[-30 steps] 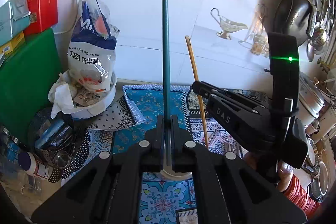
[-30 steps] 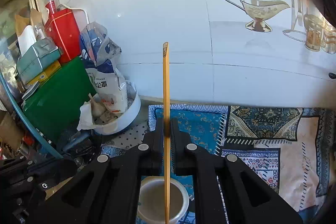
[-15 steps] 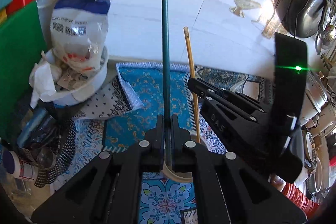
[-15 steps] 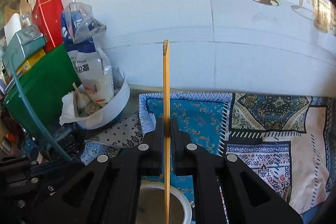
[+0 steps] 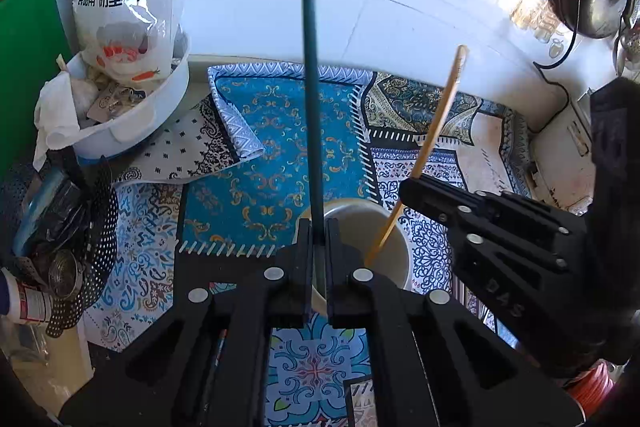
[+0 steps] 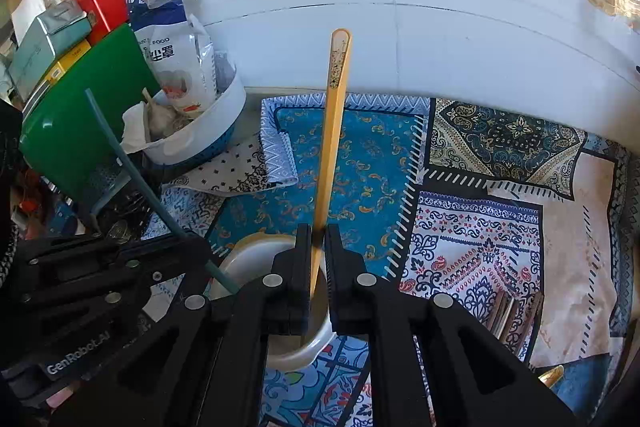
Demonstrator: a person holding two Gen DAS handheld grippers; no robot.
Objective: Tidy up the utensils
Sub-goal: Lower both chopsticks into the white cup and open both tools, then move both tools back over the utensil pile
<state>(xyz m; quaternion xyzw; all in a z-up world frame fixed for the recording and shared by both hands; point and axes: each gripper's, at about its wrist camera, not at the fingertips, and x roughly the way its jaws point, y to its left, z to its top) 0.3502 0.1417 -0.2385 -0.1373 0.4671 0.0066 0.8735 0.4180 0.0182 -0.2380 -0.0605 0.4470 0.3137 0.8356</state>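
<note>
Both sticks hang over the white cup (image 5: 394,251): the left hand-held gripper (image 5: 318,255) is clamped on the green stick (image 5: 310,115), the right hand-held gripper (image 6: 318,251) on the yellow stick (image 6: 330,147), long axes near upright, tips inside, cup directly below.

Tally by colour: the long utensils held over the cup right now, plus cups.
Green utensil, in the left gripper: 1
Yellow utensil, in the right gripper: 1
White cup, with the lower ends of both utensils inside its rim: 1
Total: 3
</note>
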